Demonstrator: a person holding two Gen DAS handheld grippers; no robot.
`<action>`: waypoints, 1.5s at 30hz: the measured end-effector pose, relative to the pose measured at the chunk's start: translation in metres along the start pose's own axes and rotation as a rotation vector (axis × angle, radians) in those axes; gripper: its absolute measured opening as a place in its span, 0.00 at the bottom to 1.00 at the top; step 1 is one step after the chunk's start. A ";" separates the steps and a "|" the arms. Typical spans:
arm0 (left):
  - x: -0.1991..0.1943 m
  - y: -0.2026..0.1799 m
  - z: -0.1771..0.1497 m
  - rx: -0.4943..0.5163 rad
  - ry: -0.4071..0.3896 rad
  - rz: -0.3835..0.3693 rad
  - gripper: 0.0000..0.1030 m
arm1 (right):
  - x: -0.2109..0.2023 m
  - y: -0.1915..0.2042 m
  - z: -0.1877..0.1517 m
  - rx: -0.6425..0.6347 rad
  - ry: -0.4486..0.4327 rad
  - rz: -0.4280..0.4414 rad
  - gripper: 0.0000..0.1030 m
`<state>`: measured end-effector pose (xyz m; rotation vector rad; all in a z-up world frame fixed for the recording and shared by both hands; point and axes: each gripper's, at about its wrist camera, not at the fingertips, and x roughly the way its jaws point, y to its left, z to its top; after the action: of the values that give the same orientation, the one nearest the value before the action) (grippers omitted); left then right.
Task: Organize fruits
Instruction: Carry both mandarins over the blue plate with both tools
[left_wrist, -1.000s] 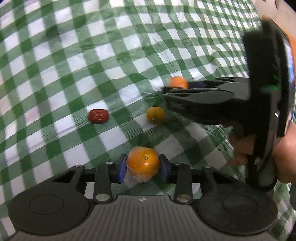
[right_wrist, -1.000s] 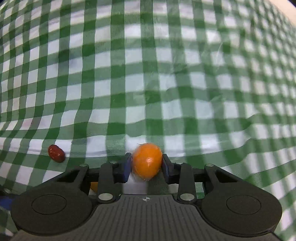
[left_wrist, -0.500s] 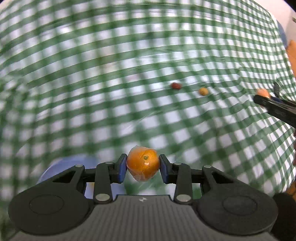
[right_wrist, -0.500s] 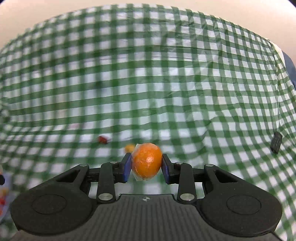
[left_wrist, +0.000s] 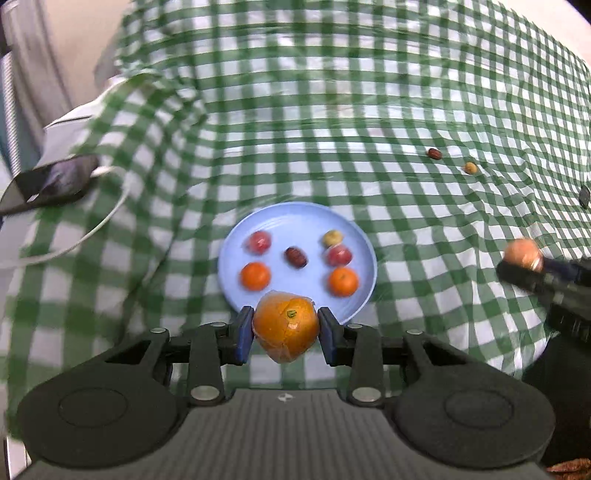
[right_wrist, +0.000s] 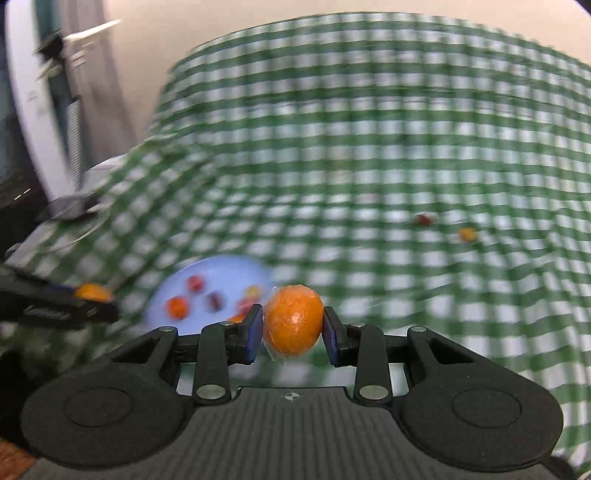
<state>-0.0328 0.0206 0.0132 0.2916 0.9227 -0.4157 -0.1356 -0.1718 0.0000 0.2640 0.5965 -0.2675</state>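
Observation:
My left gripper (left_wrist: 286, 332) is shut on a wrapped orange (left_wrist: 286, 323), held just at the near rim of a light blue plate (left_wrist: 295, 225). The plate holds several fruits: two oranges (left_wrist: 255, 276), two red ones, a dark date and a small yellow one. My right gripper (right_wrist: 291, 332) is shut on another wrapped orange (right_wrist: 292, 321), right of the plate (right_wrist: 218, 273) and above the cloth. It shows at the right edge of the left wrist view (left_wrist: 522, 254). A red date (left_wrist: 435, 153) and a small yellow fruit (left_wrist: 470, 168) lie on the cloth far right.
A green and white checked tablecloth (left_wrist: 332, 110) covers the table. A dark phone (left_wrist: 51, 184) with a white cable (left_wrist: 99, 225) lies at the left edge. A small dark object (left_wrist: 584, 196) sits at the far right. A wall and white furniture stand behind.
Both grippers have lifted away from the loose fruit and swung left with their oranges. The blue plate has come into view under my left gripper; the date and yellow fruit now lie far off.

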 end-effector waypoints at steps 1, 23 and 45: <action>-0.005 0.006 -0.006 -0.008 -0.004 0.000 0.39 | -0.006 0.010 -0.003 -0.011 0.008 0.019 0.34; -0.033 0.049 -0.047 -0.115 -0.062 0.011 0.39 | -0.031 0.090 -0.023 -0.209 0.040 0.063 0.34; -0.027 0.066 -0.034 -0.160 -0.086 0.033 0.39 | -0.020 0.083 -0.024 -0.210 0.054 0.059 0.34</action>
<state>-0.0404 0.0984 0.0204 0.1413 0.8608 -0.3188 -0.1367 -0.0834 0.0065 0.0866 0.6641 -0.1394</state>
